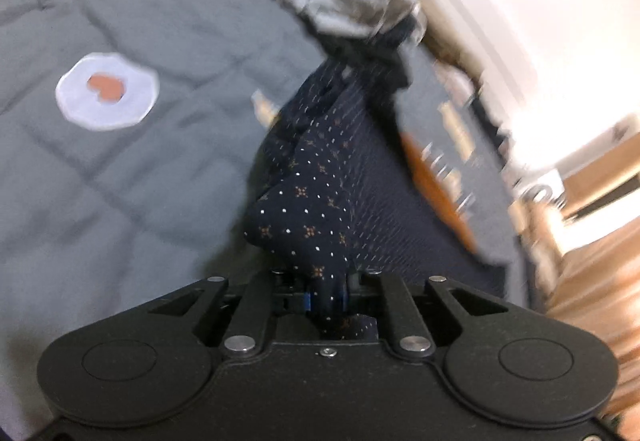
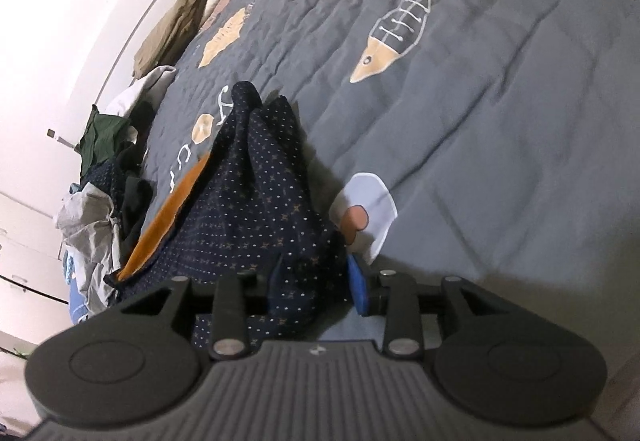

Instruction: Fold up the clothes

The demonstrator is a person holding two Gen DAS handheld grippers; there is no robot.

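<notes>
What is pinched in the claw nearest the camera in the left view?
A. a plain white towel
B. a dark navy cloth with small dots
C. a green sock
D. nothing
B: the left gripper is closed on the dark navy dotted cloth, which rises from its jaws above the grey quilt.

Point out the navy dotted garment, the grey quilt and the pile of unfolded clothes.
navy dotted garment (image 1: 308,201), left wrist view: bunched fabric just above the jaws.
grey quilt (image 2: 500,121), right wrist view: bare stretch right of the fish print.
pile of unfolded clothes (image 2: 92,225), right wrist view: crumpled pale grey piece.
</notes>
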